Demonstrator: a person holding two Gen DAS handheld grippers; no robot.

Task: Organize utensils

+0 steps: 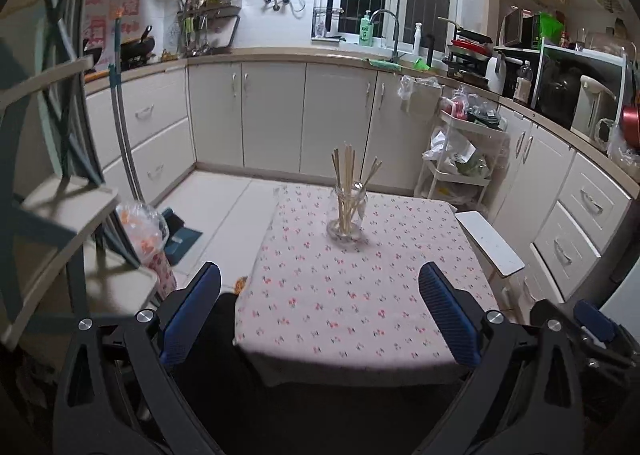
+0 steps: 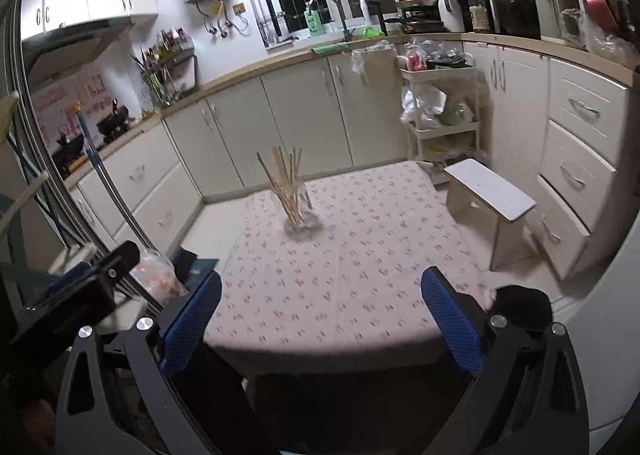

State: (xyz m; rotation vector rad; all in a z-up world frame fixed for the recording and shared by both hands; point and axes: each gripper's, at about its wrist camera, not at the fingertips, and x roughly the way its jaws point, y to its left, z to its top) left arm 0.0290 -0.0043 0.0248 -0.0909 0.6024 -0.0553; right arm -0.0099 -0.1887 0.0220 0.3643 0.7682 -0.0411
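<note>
A clear glass jar (image 1: 347, 215) stands upright near the far middle of a small table with a floral cloth (image 1: 360, 295). Several wooden chopsticks (image 1: 347, 175) stand in it. The jar (image 2: 301, 211) and chopsticks (image 2: 286, 175) also show in the right wrist view, on the same cloth (image 2: 352, 275). My left gripper (image 1: 320, 279) is open and empty, above the table's near edge, well short of the jar. My right gripper (image 2: 322, 287) is open and empty, also at the near edge. The left gripper's body (image 2: 80, 295) shows at the left of the right wrist view.
A small white stool (image 1: 490, 243) stands at the table's right side. A white trolley (image 1: 460, 159) with bags stands behind it. Cream cabinets (image 1: 280, 115) line the far and right walls. A shelf unit (image 1: 60, 215) and a plastic bag (image 1: 144, 227) stand at the left.
</note>
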